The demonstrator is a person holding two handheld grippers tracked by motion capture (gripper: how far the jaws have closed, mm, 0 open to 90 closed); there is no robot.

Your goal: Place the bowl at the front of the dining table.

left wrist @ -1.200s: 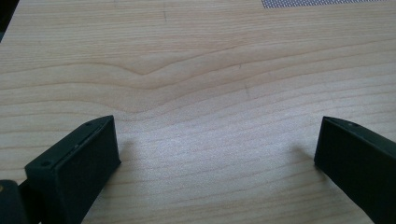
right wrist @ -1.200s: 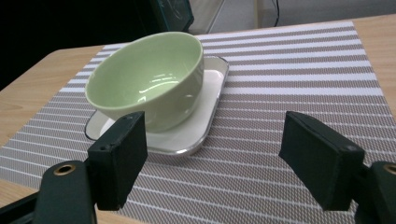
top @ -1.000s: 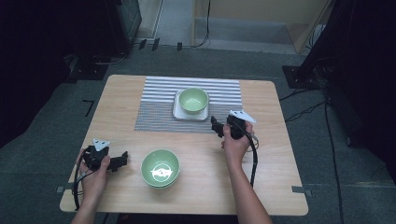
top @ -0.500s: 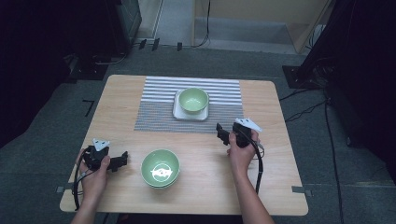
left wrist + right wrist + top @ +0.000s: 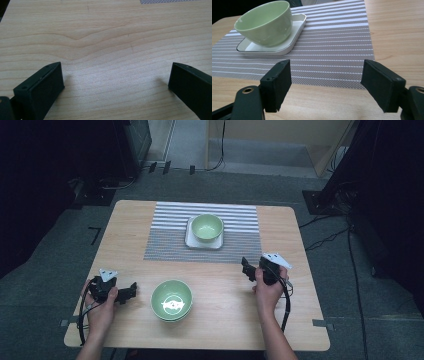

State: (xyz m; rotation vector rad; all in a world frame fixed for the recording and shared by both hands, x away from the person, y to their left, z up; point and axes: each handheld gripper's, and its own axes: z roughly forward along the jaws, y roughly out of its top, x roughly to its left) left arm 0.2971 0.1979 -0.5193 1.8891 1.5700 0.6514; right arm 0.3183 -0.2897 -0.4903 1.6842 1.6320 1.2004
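Nearest the person, a green bowl (image 5: 172, 300) sat on the tabletop (image 5: 225, 320) just beside the left tool (image 5: 131, 291), whose jaws stood wide apart and empty. Farther off, the right tool (image 5: 246, 268) was likewise spread and empty, aimed at the green bowl on a white plate (image 5: 265, 23) on the striped mat (image 5: 332, 45).

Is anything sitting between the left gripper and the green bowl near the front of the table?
Nothing visible. The left gripper rests open on bare table just left of the green bowl, with only wood in the gap.

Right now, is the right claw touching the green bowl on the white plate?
Apart. The right gripper view shows the right claw open, with striped mat between it and the bowl.
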